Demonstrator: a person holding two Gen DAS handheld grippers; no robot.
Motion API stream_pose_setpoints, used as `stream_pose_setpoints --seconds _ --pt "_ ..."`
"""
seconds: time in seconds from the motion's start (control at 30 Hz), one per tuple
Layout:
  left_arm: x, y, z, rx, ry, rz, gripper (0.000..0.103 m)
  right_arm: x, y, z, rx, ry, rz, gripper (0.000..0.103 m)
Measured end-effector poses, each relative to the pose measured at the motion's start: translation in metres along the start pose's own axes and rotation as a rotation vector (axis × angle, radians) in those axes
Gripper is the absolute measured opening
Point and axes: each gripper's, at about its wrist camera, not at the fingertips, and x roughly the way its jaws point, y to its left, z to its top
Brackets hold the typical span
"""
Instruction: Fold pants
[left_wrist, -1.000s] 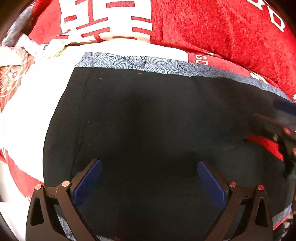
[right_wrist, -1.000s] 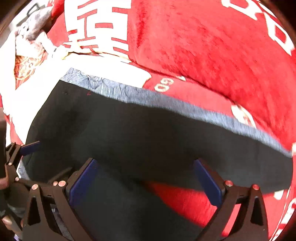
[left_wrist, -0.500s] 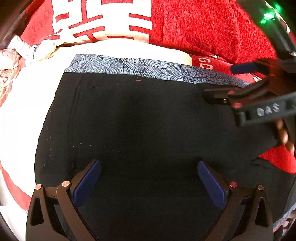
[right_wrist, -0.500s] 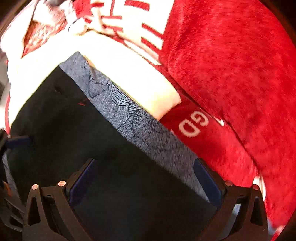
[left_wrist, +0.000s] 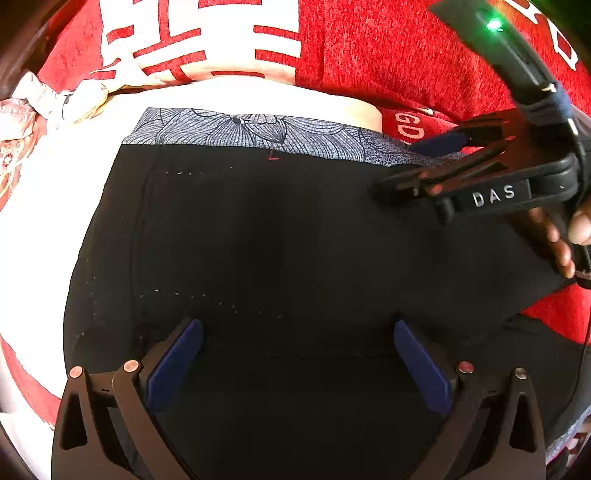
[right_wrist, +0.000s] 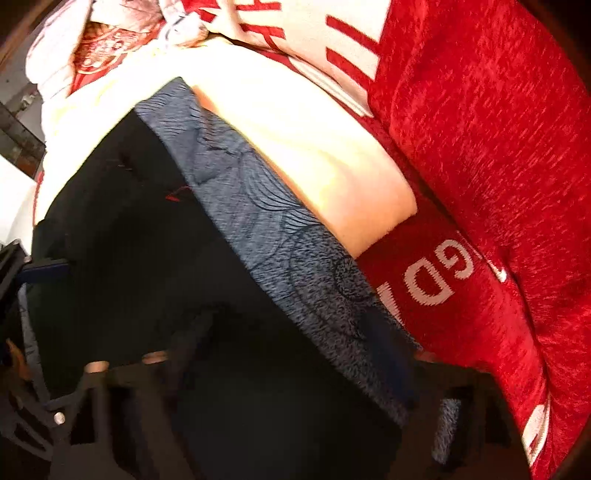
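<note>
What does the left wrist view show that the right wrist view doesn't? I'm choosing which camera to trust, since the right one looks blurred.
Only the left wrist view shows the left gripper open above the black pants, and the right gripper from the side, its fingers at the pants' patterned band, with a green light lit on it. Only the right wrist view shows the band running diagonally and its own fingers smeared by blur. Both show the pants, the band and the red blanket.
</note>
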Motion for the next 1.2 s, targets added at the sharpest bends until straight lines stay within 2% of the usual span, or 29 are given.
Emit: stream_pose_setpoints --seconds 0.03,0.1,0.33,0.5,0.63,0.7,0.83,0.93,0.97,1.0,1.03,1.07,1.13,1.2 --pt "-0.002 0.002 0.0 -0.012 -0.003 -0.006 0.103 -0.004 0.001 -0.002 0.011 0.001 -0.019 0.052" --pt "-0.008 0.006 -0.001 -0.043 -0.009 -0.03 0.103 -0.009 0.004 -0.005 0.024 0.01 -0.091 0.017" --pt "-0.03 0.033 0.017 -0.156 -0.007 -0.131 0.103 -0.059 0.042 -0.029 0.001 -0.108 -0.155 0.013" --pt "-0.05 0.051 0.051 -0.235 -0.038 -0.214 0.103 -0.092 0.082 -0.058 -0.021 -0.221 -0.246 0.012" --pt "-0.044 0.053 0.086 -0.307 0.008 -0.262 0.103 -0.102 0.108 -0.071 -0.058 -0.245 -0.312 0.012" --pt "-0.04 0.05 0.1 -0.349 0.033 -0.238 0.103 -0.104 0.118 -0.082 -0.079 -0.256 -0.36 0.012" --pt "-0.042 0.045 0.111 -0.41 0.023 -0.181 0.103 -0.103 0.13 -0.088 -0.114 -0.264 -0.408 0.012" --pt "-0.019 0.04 0.12 -0.415 0.089 -0.07 0.103 -0.099 0.138 -0.092 -0.154 -0.261 -0.442 0.012" --pt "-0.011 0.04 0.12 -0.426 0.104 -0.057 0.087 -0.099 0.138 -0.093 -0.156 -0.262 -0.447 0.012" --pt "-0.006 0.041 0.117 -0.438 0.122 -0.047 0.044 -0.099 0.137 -0.093 -0.149 -0.263 -0.442 0.012" --pt "-0.002 0.042 0.112 -0.444 0.148 -0.058 0.03 -0.101 0.137 -0.094 -0.143 -0.266 -0.437 0.012" --pt "-0.001 0.045 0.107 -0.455 0.153 -0.093 0.028 -0.101 0.135 -0.094 -0.14 -0.268 -0.434 0.012" --pt "-0.012 0.05 0.097 -0.447 0.095 -0.119 0.024 -0.104 0.134 -0.095 -0.145 -0.269 -0.429 0.012" --pt "-0.023 0.052 0.085 -0.443 0.067 -0.124 0.019 -0.108 0.128 -0.095 -0.131 -0.275 -0.383 0.023"
